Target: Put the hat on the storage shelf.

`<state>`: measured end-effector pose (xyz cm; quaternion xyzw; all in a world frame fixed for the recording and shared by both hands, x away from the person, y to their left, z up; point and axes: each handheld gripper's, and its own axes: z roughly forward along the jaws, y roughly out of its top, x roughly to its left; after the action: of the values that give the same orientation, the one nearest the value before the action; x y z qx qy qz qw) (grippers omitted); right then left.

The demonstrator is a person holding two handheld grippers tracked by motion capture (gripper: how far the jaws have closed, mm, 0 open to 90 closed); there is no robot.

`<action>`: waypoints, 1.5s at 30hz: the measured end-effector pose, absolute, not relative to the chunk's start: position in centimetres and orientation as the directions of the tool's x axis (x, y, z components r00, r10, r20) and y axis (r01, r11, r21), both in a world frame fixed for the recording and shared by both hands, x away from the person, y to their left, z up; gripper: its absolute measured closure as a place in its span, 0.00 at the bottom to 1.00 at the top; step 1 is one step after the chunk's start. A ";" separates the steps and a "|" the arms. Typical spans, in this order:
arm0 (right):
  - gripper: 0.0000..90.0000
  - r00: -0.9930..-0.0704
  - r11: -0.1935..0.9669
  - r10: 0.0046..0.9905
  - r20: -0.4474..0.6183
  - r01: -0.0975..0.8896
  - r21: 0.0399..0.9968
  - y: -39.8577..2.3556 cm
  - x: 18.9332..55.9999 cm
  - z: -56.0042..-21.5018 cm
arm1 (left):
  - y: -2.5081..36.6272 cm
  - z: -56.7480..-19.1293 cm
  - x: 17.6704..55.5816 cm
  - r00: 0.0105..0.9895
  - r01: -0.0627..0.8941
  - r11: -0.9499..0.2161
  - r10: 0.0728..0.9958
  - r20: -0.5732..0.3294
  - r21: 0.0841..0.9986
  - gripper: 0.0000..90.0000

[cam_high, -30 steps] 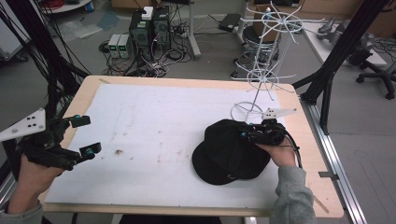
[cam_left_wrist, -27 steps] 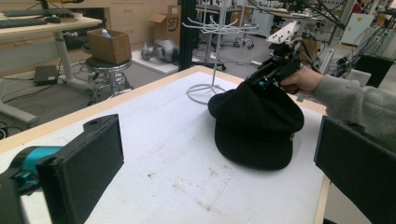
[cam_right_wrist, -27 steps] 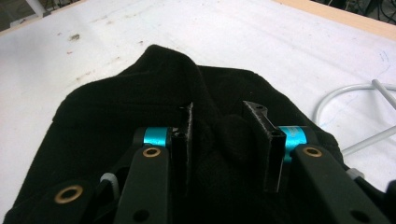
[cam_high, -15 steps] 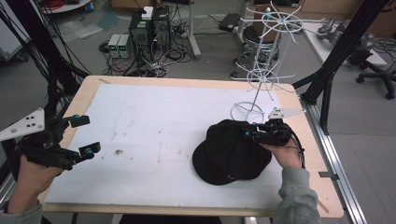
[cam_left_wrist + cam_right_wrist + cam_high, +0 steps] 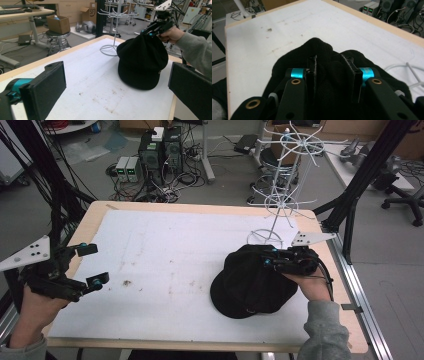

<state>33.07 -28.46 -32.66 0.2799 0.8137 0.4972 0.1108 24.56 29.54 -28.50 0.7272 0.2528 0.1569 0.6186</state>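
Compared with a second earlier, the right gripper (image 5: 268, 261) had risen a little, drawing the crown of the black cap (image 5: 252, 282) up into a peak while its jaws finished closing on a fold of the fabric. The cap sat at the table's (image 5: 165, 255) right side, just before the wire rack (image 5: 282, 205), crown lifted toward the gripper, brim low and pointing toward the person. The left gripper (image 5: 92, 265) hung open over the table's left edge, holding nothing.
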 end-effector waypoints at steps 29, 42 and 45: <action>0.76 -0.863 0.381 0.504 -0.040 0.181 0.907 -27.3 29.9 -21.4 | 29.4 -28.7 24.8 0.826 0.179 -0.108 0.556 -0.090 0.978 0.02; 0.76 -0.873 0.404 0.481 -0.078 0.142 0.904 -26.6 29.3 -15.0 | 29.4 -28.8 25.1 0.828 0.187 -0.105 0.553 -0.099 0.977 0.02; 0.76 -0.872 0.407 0.482 -0.087 0.135 0.903 -26.5 29.1 -14.0 | 29.4 -28.9 25.1 0.827 0.190 -0.106 0.553 -0.101 0.976 0.02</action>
<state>29.10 -26.52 -13.97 0.1877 0.8215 0.5110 0.1694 25.13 29.40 -28.93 0.7292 0.2549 0.1469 0.6179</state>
